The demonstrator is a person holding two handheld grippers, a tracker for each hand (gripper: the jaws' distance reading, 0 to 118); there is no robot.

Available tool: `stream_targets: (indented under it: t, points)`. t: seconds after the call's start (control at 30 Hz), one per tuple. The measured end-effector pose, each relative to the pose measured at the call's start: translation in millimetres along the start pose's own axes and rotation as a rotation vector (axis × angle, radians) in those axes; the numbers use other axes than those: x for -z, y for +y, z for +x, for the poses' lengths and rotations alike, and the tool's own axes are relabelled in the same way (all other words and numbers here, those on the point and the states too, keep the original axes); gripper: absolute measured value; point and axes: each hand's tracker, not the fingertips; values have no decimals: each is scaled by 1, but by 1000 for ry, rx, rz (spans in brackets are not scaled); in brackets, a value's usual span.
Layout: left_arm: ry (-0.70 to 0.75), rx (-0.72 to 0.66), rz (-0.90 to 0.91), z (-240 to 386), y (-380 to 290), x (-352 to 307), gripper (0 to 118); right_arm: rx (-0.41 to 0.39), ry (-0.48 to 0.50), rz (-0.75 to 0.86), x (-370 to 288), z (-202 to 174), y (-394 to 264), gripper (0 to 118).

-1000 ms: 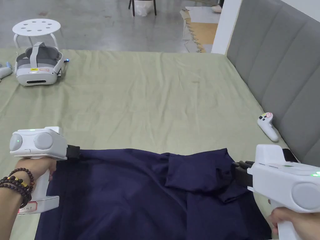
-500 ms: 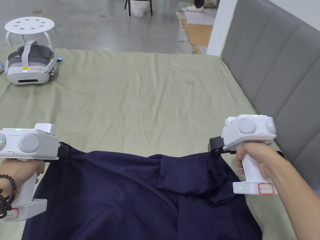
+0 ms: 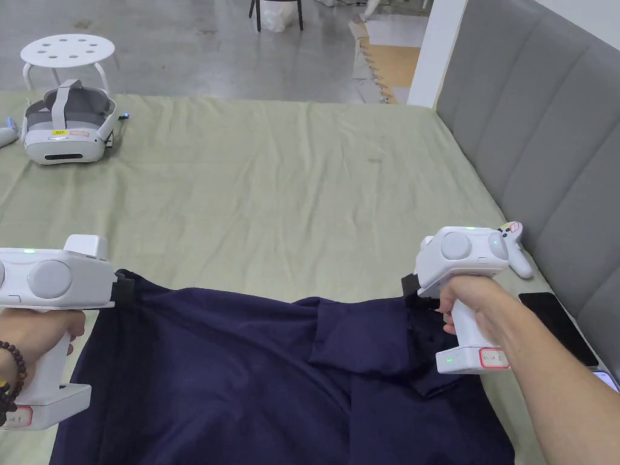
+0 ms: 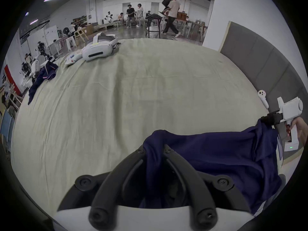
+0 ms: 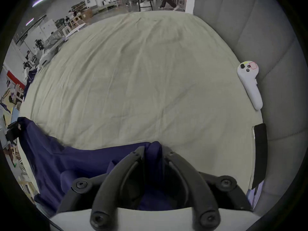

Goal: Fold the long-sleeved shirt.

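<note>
The left gripper (image 4: 154, 149) is clamping a bunched corner of the navy shirt (image 4: 216, 153) between both jaws. The right gripper (image 4: 265, 120) is pinching the shirt's other corner near the bed's (image 4: 133, 93) headboard edge. A headset (image 4: 98, 48) is lying at the bed's far edge.

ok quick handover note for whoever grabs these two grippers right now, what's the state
Left gripper: shut on the far left corner of the navy shirt.
Right gripper: shut on the shirt's far right corner.
The far edge is lifted and sags between them; the rest lies on the green sheet near you, with one sleeve already folded over the body.
A controller and a phone lie by the headboard on the right; a headset sits at far left.
Left to do: probably carry this edge over for the next fold, then flatten.
</note>
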Motion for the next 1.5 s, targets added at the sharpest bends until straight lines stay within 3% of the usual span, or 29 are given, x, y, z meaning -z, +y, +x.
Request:
stream_targets:
  t: [0.3, 0.47, 0.7, 0.83, 0.97, 1.07, 1.17, 1.33, 1.37, 1.4, 1.43, 1.47, 1.5]
  points:
    - [-98, -38, 215, -4, -21, -105, 17, -4, 119, 304, -112, 20, -52, 13]
    - [-79, -20, 306, -5, -76, -165, 17, -39, 132, 443, -165, 21, -123, 13]
    - [-52, 22, 296, -3, -175, -197, 17, -37, 157, 476, -174, 35, -224, 12]
    - [-24, 47, 205, 6, -228, -194, 17, -59, 134, 438, -168, 40, -276, 12]
    - [-10, 40, 91, 11, -261, -172, 17, -163, 50, 296, -145, 43, -303, 12]
    - [27, 62, 17, 12, -272, -152, 17, -285, -7, 149, -119, 37, -308, 12]
    - [23, -7, -22, 9, -278, -139, 17, -359, -54, 47, -91, 39, -308, 12]
    - [12, -47, 0, 12, -273, -150, 19, -311, -47, 55, -91, 28, -314, 12]
    - [14, -44, 6, 16, -271, -153, 30, -317, -52, 58, -96, 25, -314, 13]
    - [15, -41, 19, 14, -270, -158, 63, -312, -53, 77, -102, 23, -314, 28]
    - [25, -32, 23, 14, -267, -164, 93, -292, -59, 109, -111, 22, -315, 52]
    - [36, -33, 31, 15, -264, -172, 110, -274, -65, 137, -123, 22, -314, 79]
    - [43, -36, 38, 16, -261, -181, 106, -256, -34, 156, -135, 21, -313, 109]
